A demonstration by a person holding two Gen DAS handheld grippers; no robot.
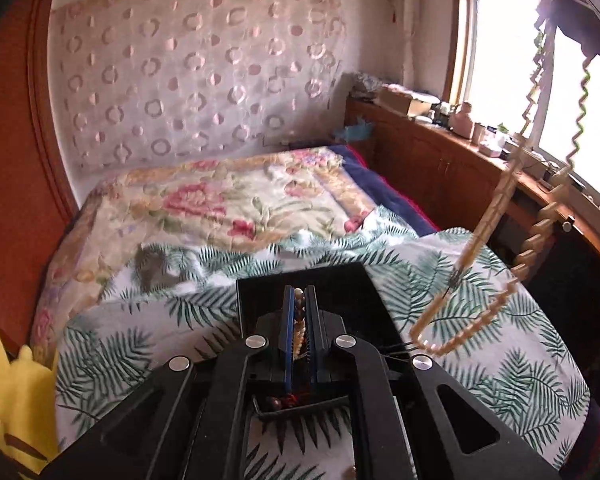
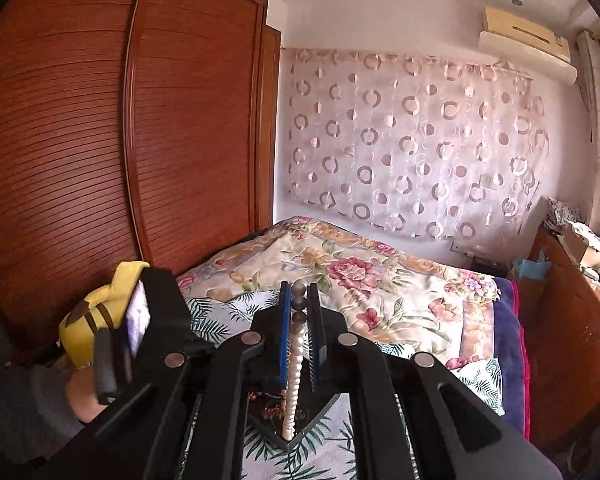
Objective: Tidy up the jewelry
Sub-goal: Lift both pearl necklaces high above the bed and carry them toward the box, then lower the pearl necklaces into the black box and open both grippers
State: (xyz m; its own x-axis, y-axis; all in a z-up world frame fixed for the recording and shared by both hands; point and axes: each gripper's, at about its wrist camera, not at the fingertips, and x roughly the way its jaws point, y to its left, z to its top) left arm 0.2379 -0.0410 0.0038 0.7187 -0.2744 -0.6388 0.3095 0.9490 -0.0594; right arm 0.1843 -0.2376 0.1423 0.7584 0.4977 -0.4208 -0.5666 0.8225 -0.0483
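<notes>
Bedroom surroundings frame both views: a bed (image 1: 260,216) under a floral quilt and a palm-leaf sheet (image 1: 500,360), a louvred wooden wardrobe (image 2: 100,120) at far left, a circle-patterned curtain (image 1: 196,72) behind the headboard end, and a window (image 1: 500,76) with a cluttered wooden sill at right.

At the left edge a yellow plush toy (image 1: 16,400) sits beside the bed. Next comes the left gripper (image 1: 299,320), its jaws pinched narrow on a strand of brown and cream beads (image 1: 299,312) that runs straight along the gap between the blue pads. Under it, on the sheet, lies a black jewelry tray (image 1: 340,280), with dark beads and something red showing in a compartment just below the fingers.

Further right, a long cream bead necklace (image 1: 496,208) hangs in the air as a loop, its lowest point close above the sheet and just right of the tray. The right wrist view shows the right gripper (image 2: 299,320) clamped narrow on a strand of dark and pearly beads (image 2: 296,344), which drops down toward the tray (image 2: 320,412).

Judging by this, both strands hang lengthwise above the tray, the left gripper nearer to it, so lowering is what remains.
</notes>
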